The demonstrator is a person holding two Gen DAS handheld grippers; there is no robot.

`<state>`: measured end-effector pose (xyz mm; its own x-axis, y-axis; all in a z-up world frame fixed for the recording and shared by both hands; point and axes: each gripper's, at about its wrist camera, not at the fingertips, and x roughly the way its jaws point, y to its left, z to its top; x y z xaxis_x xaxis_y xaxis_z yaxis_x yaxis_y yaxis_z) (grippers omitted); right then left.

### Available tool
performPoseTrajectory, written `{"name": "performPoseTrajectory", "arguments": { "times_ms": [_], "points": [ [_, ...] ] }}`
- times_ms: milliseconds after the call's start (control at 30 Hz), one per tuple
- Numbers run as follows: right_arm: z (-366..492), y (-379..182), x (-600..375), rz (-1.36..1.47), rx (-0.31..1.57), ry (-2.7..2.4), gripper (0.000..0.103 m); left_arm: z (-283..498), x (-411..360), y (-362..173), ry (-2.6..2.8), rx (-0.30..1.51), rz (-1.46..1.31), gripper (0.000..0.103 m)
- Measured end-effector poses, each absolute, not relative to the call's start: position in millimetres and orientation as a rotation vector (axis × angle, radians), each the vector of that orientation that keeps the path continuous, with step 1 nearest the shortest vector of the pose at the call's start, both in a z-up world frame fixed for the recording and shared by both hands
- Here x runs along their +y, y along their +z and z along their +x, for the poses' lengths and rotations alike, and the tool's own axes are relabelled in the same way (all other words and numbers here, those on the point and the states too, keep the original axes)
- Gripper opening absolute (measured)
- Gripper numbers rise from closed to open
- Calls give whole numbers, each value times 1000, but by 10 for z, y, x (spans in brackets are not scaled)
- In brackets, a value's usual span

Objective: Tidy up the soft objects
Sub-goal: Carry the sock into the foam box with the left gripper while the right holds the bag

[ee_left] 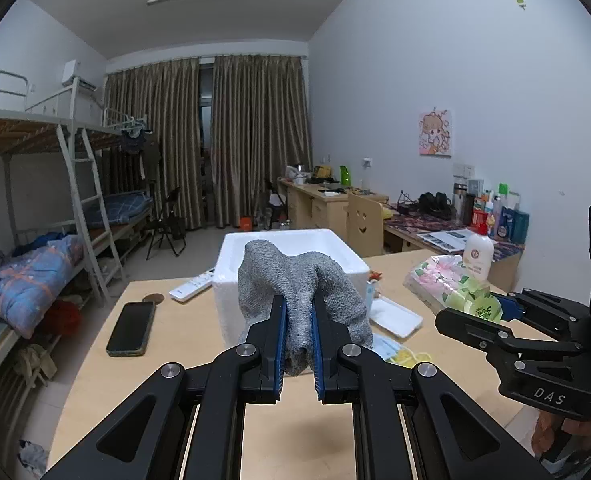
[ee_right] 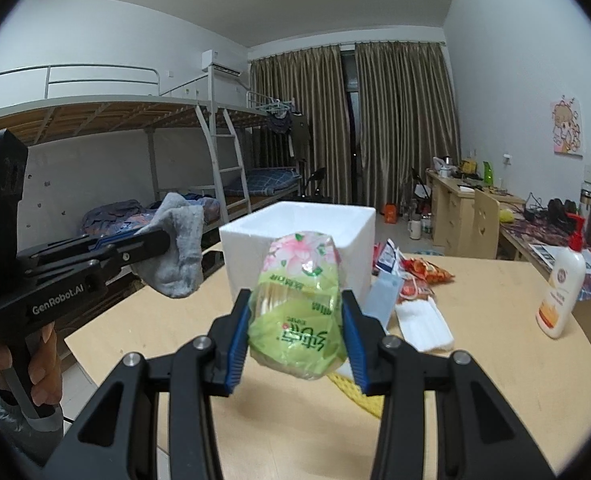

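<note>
My left gripper (ee_left: 298,305) is shut on a grey sock (ee_left: 295,268), held above the wooden table (ee_left: 175,380) just in front of a white foam box (ee_left: 251,242). The sock droops over both fingers. In the right wrist view, the left gripper (ee_right: 166,241) and the sock (ee_right: 181,258) hang left of the foam box (ee_right: 359,240). My right gripper (ee_right: 296,296) is shut on a green tissue pack (ee_right: 295,332) with pink flowers, lifted off the table before the box. From the left wrist view, the right gripper (ee_left: 469,309) holds that pack (ee_left: 480,307) at the right.
A phone (ee_left: 131,328) and a white remote (ee_left: 191,286) lie left of the box. Right of it are another flowered tissue pack (ee_left: 431,280), a white tray (ee_left: 395,316), a blue mask (ee_left: 387,346), snack packets (ee_right: 423,270), folded white masks (ee_right: 423,320) and a lotion bottle (ee_right: 561,292).
</note>
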<state>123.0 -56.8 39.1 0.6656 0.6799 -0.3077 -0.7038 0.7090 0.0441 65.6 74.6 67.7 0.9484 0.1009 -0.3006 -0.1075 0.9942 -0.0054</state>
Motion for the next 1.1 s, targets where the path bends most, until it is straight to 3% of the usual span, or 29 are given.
{"name": "performPoseTrajectory", "arguments": {
  "times_ms": [1100],
  "points": [
    [2015, 739, -107, -87, 329, 848, 48, 1761, 1284, 1000, 60, 357, -69, 12]
  ]
}}
